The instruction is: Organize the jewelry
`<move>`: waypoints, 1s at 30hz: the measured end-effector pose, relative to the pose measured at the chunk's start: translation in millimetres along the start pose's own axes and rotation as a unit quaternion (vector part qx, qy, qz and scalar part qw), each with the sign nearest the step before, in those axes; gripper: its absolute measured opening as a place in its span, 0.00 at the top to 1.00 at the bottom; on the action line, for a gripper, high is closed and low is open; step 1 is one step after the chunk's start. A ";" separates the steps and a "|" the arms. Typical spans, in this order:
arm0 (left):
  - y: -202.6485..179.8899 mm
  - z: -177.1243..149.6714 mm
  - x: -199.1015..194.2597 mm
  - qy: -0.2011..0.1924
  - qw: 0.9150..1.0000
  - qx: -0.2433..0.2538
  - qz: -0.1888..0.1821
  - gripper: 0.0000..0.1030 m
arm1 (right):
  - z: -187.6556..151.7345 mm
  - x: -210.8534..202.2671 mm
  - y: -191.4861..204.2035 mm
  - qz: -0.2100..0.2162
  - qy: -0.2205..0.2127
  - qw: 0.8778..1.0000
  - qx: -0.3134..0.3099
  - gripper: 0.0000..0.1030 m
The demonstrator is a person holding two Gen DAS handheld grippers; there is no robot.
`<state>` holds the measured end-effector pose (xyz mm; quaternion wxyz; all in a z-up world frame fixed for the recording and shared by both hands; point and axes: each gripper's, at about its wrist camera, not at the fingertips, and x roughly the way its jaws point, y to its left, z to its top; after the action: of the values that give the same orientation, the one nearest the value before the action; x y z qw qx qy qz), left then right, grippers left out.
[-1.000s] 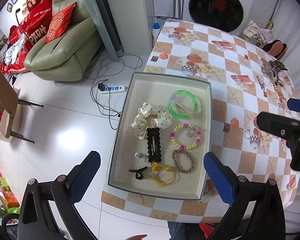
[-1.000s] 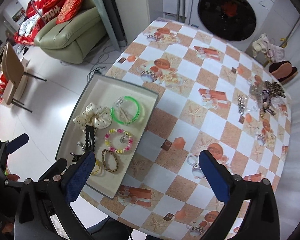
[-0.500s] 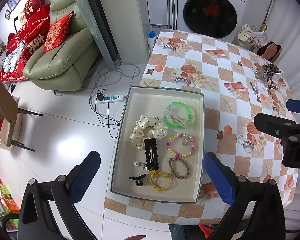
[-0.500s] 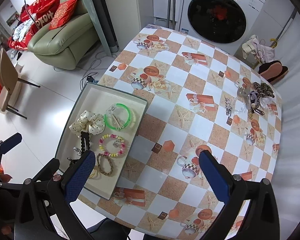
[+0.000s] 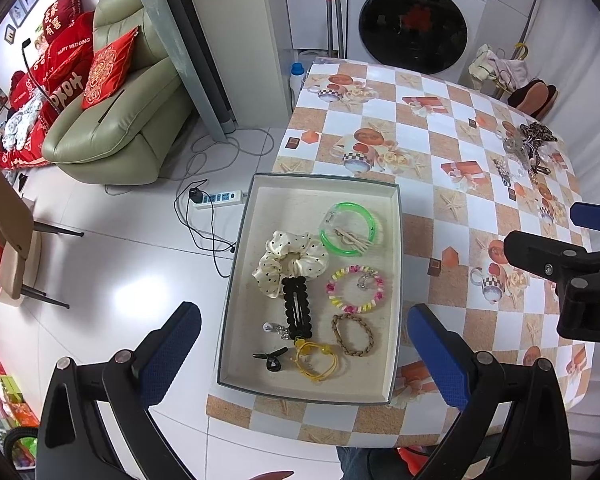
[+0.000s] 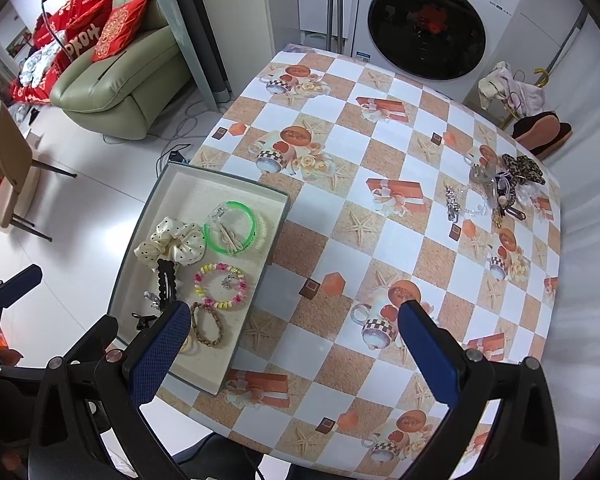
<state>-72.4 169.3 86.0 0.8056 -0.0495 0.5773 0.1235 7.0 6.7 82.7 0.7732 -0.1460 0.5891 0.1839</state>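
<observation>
Both the left gripper [image 5: 304, 356] and the right gripper [image 6: 294, 344] hang high above the table [image 6: 384, 240], fingers spread wide and holding nothing. The tray [image 5: 396, 240] at the table's near left edge already holds bracelets, a scrunchie [image 5: 290, 260] and clips. A tangled pile of jewelry [image 6: 504, 188] waits by the far right edge, so I judge the job roughly half done

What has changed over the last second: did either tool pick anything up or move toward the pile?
Both tools pulled up and back, so more of the table shows. Neither took hold of anything: left tool and right tool stay open and empty. Items in the tray and the loose pile at the far edge lie as before.
</observation>
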 end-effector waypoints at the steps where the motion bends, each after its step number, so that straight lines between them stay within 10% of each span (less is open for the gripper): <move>1: -0.3 0.1 0.1 0.000 1.000 0.001 0.000 0.00 | -0.7 -0.2 -0.3 0.000 0.000 1.000 0.001 0.00; 30: 4.0 -4.2 7.8 0.010 1.000 -0.001 -0.002 0.00 | -4.1 3.3 2.8 0.002 0.003 1.000 0.001 0.00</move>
<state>-74.9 173.4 77.5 0.7999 -0.0522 0.5853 0.1218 3.0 7.7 78.4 0.7712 -0.1451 0.5919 0.1842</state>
